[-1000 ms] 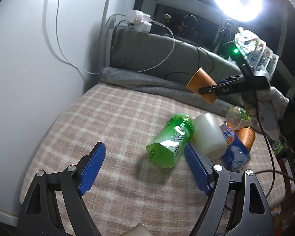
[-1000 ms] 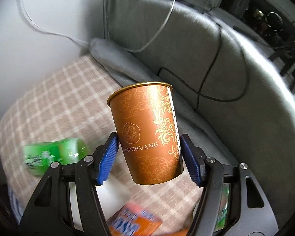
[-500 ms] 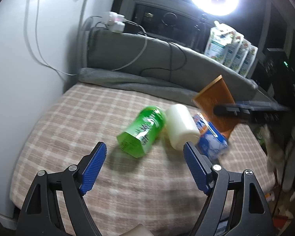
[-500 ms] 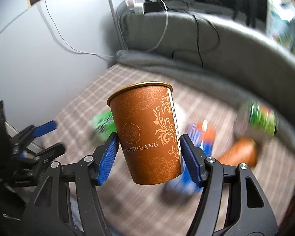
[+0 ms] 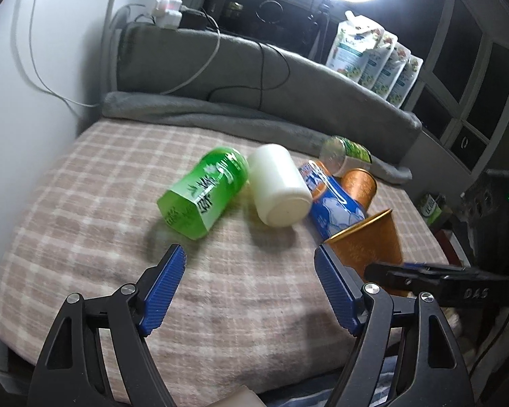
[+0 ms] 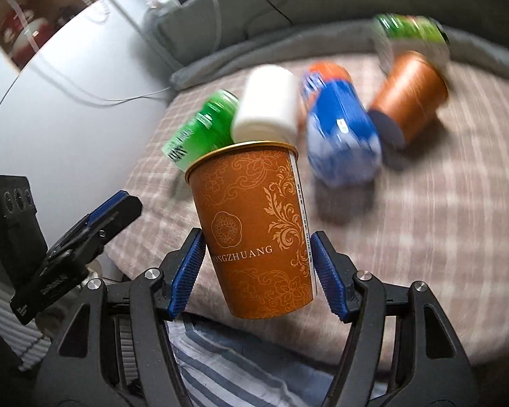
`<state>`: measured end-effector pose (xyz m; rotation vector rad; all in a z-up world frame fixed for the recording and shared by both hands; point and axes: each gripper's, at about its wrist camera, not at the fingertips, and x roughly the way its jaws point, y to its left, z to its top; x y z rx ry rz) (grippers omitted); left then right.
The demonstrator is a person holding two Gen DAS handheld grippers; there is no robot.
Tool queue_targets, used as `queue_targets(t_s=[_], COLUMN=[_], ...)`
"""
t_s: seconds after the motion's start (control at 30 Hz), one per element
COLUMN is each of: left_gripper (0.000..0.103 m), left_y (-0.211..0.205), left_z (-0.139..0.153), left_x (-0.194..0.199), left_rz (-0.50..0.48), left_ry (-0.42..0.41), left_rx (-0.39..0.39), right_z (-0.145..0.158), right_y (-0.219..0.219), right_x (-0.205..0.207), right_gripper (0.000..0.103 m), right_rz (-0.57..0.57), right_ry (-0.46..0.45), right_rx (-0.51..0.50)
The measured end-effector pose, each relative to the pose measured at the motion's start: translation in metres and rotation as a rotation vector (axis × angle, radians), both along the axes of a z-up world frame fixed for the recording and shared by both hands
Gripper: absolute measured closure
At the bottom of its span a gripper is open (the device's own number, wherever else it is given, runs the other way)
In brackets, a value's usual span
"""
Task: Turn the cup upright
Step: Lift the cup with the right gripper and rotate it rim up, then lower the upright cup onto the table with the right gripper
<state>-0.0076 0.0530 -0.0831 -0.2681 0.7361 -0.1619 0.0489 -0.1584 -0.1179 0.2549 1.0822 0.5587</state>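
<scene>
My right gripper (image 6: 258,268) is shut on an orange paper cup (image 6: 254,224) with gold patterns, mouth up, held near the front edge of the checked blanket (image 6: 441,203). In the left wrist view the cup (image 5: 366,244) sits at the right, clamped by the right gripper (image 5: 424,278). My left gripper (image 5: 251,285) is open and empty above the blanket's front part (image 5: 85,230). A second orange cup (image 6: 407,95) lies on its side at the back right.
A green cup (image 5: 203,193), a white cup (image 5: 278,186) and a blue-orange package (image 5: 332,200) lie on their sides mid-blanket. A green-labelled bottle (image 5: 346,152) lies behind. A grey backrest (image 5: 254,78) with cables stands at the back. A white wall (image 5: 34,68) is at left.
My right gripper has carried the orange cup from high at the back down and forward to the blanket's front right edge. The left gripper has drawn back slightly and stays open.
</scene>
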Motion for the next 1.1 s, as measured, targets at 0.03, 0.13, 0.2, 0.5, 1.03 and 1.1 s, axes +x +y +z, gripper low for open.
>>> queue_targets(t_s=[0.03, 0.13, 0.2, 0.5, 1.03, 1.1], left_gripper=[0.025, 0.025, 0.025, 0.025, 0.027, 0.027], left_y=[-0.001, -0.004, -0.007, -0.019, -0.049, -0.051], left_z=[-0.001, -0.006, -0.008, -0.012, -0.021, -0.023], left_x=[0.001, 0.005, 0.007, 0.016, 0.032, 0.036], left_rz=[-0.004, -0.017, -0.027, -0.060, -0.062, -0.048], left_ry=[0.007, 0.031, 0.044, 0.078, 0.246, 0.267], left_rx=[-0.001, -0.011, -0.015, -0.020, -0.254, -0.284], right_z=[-0.005, -0.018, -0.020, -0.024, 0.033, 0.032], right_y=[-0.002, -0.011, -0.010, -0.015, -0.080, -0.090], right_x=[0.001, 0.003, 0.004, 0.004, -0.040, -0.043], right_gripper=[0.036, 0.036, 0.036, 0.028, 0.024, 0.024], right_rz=[-0.023, -0.084, -0.098, -0.105, -0.127, -0.139], right_ry=[0.019, 0.071, 0.085, 0.086, -0.275, -0.278], right_rx=[0.009, 0.061, 0.076, 0.083, -0.131, -0.127])
